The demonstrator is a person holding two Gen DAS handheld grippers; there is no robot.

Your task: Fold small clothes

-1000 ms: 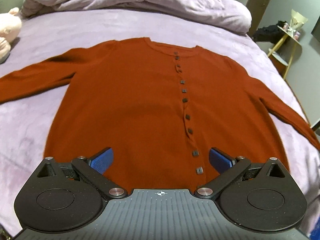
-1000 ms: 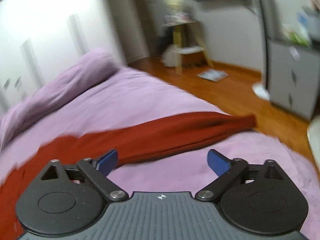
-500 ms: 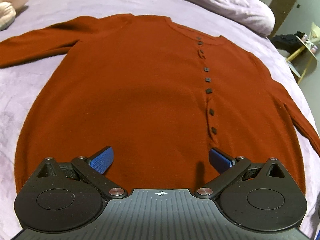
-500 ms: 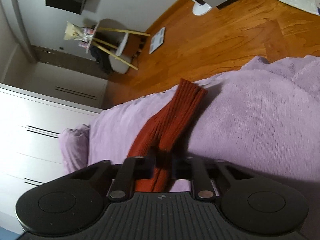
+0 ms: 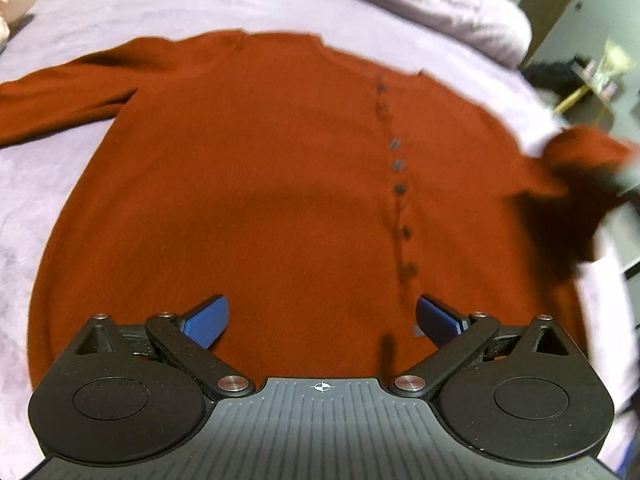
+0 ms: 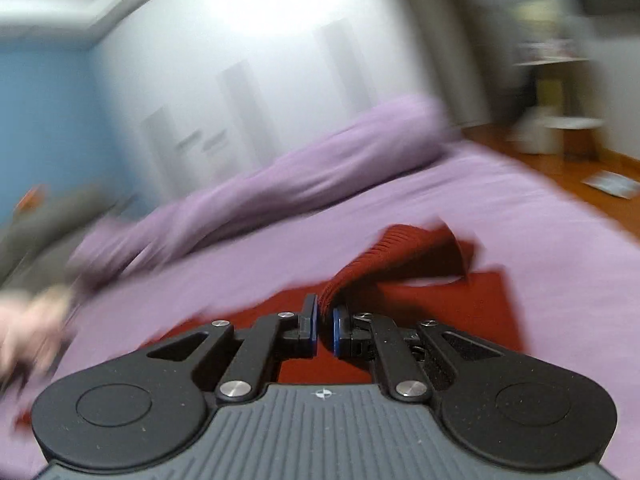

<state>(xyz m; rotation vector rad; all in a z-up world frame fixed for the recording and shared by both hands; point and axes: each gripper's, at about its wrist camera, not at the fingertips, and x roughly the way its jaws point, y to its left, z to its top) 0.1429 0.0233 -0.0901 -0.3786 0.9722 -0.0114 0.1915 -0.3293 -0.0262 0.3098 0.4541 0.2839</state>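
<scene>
The cardigan [image 5: 260, 184] is plain rust-red with a row of small dark grey buttons [image 5: 398, 165], and its cuff [image 6: 384, 256] is ribbed. The bed [image 5: 60, 48] and duvet [image 6: 280, 176] are lilac. Each black hand-held gripper has blue pads [image 5: 208, 320].

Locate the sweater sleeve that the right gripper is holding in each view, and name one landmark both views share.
Left wrist view: the sleeve is lifted and blurred at the right edge, beyond the button row.
Right wrist view: the sleeve sits at centre, its ribbed cuff pinched in the right gripper.
Shared landmark: the rolled purple duvet along the bed's far side.
</scene>
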